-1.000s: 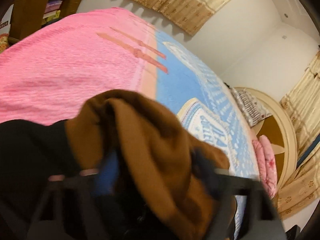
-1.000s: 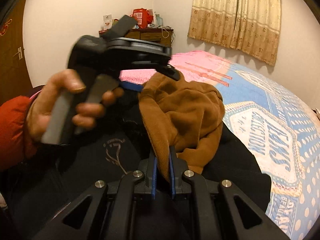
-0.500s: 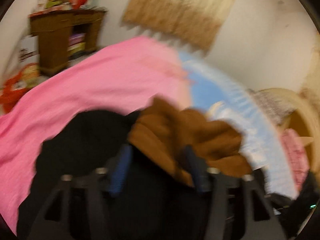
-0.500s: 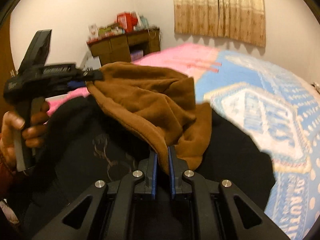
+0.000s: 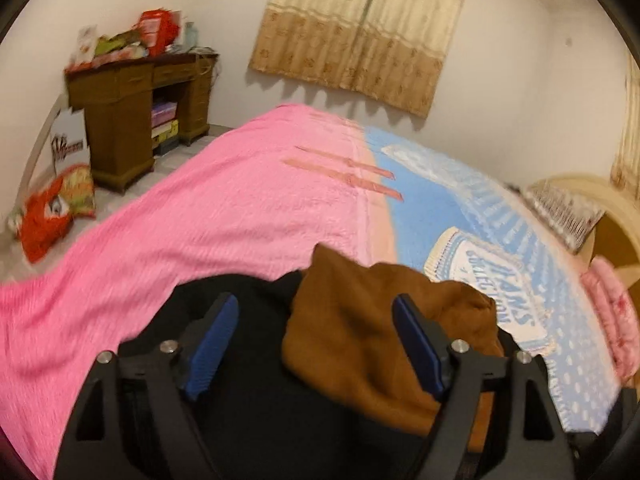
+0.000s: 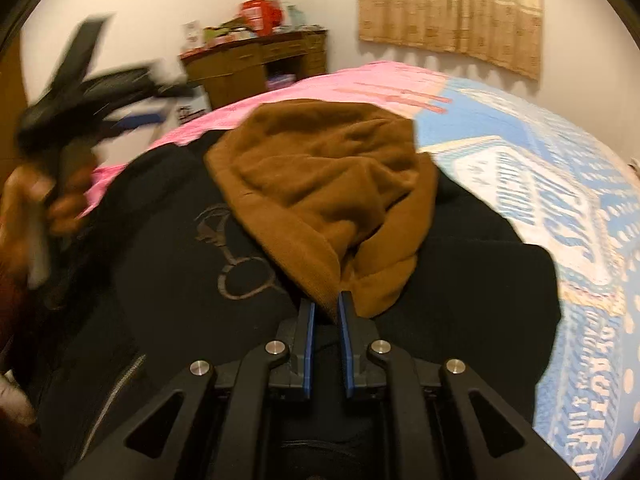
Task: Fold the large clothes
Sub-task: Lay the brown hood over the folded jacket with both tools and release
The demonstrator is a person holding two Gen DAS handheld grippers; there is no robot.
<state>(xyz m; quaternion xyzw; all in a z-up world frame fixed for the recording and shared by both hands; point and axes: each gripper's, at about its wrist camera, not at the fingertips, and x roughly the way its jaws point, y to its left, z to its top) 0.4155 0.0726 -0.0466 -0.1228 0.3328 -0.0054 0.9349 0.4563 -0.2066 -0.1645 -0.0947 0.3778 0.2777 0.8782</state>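
The black jacket (image 6: 208, 280) lies on the bed (image 5: 248, 208) near its front edge, its brown hood (image 6: 328, 184) folded on top. The left gripper (image 5: 316, 344) just let go, jaws opening. The right gripper (image 6: 325, 320) still pinches the hood's edge.

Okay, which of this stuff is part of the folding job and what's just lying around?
Job:
- black jacket
- its brown hood, pinched by the right gripper
- left gripper, opening, nothing between its pads

Lying about:
- wooden desk
- curtain
- pink pillow
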